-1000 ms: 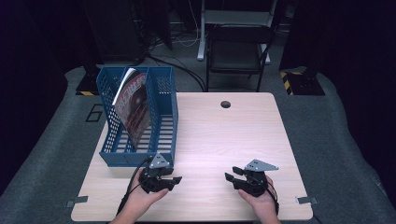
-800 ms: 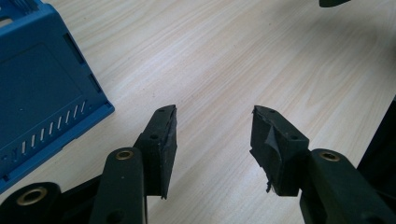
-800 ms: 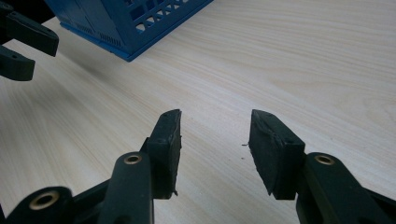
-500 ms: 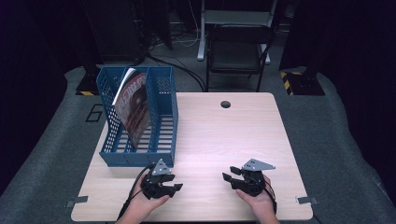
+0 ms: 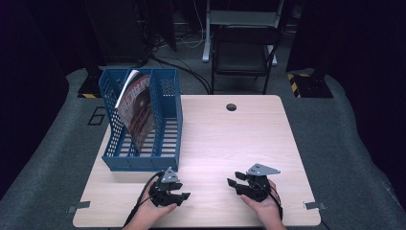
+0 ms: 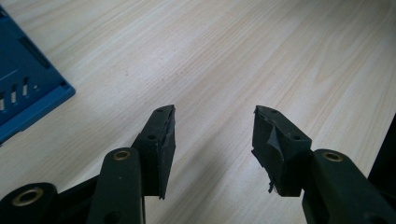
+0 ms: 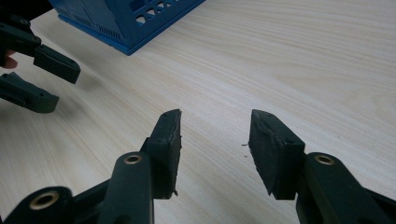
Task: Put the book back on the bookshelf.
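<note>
My left gripper (image 5: 183,199) sits low over the wooden table (image 5: 230,143) near its front edge, just in front of the blue file rack (image 5: 171,103). Its jaws are open and have just been opening a little, with nothing between them but bare wood (image 6: 214,114). My right gripper (image 5: 233,186) rests to the right of it, pointing left, open and empty (image 7: 215,116). In the right gripper view the left gripper (image 7: 65,86) shows at the far left. A magazine (image 5: 136,110) with a dark red cover leans inside the rack's left slot.
The rack's corner shows in the left gripper view (image 6: 23,88) and its base in the right gripper view (image 7: 126,18). A round cable hole (image 5: 231,107) lies near the table's far edge. A black chair (image 5: 244,52) stands behind the table.
My left gripper has sunk and drawn back from the rack toward the table's front edge. The right gripper has kept still.
</note>
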Available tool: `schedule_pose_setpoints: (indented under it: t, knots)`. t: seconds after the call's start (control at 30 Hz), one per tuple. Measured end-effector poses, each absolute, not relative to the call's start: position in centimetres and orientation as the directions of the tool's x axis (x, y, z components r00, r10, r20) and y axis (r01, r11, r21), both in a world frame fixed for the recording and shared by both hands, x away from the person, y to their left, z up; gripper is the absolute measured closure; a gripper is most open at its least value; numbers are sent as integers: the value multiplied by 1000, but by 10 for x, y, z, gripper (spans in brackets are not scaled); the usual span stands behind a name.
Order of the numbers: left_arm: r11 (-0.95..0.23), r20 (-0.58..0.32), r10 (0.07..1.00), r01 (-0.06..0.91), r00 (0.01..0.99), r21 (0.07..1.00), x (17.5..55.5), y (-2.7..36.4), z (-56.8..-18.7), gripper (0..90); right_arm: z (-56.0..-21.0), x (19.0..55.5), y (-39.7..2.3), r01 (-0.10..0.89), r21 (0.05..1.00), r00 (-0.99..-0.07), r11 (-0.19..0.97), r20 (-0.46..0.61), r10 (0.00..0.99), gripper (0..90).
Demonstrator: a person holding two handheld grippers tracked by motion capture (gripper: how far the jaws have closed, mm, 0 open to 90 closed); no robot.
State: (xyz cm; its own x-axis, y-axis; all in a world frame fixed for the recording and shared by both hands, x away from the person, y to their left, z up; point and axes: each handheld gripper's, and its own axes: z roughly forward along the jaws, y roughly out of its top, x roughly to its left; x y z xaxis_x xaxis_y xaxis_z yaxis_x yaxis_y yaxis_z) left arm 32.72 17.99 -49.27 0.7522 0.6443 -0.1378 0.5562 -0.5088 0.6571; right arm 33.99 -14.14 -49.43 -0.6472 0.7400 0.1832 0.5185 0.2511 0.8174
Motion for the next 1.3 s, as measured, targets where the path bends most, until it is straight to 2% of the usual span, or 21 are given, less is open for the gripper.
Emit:
schedule_pose_setpoints:
  t: [0.5,0.7,1.3]
  knots:
    - [-556,-103,609,515,787,653,330,165,-506,463,-498,338,-147,531,811,-630,244,186,754,536]
    - [-582,-62,593,481,803,656,330,160,-509,451,-500,339,-148,528,812,-629,248,177,757,536]
    - [-579,-65,588,475,807,663,337,161,-511,424,-500,337,-149,537,806,-620,249,176,764,536]
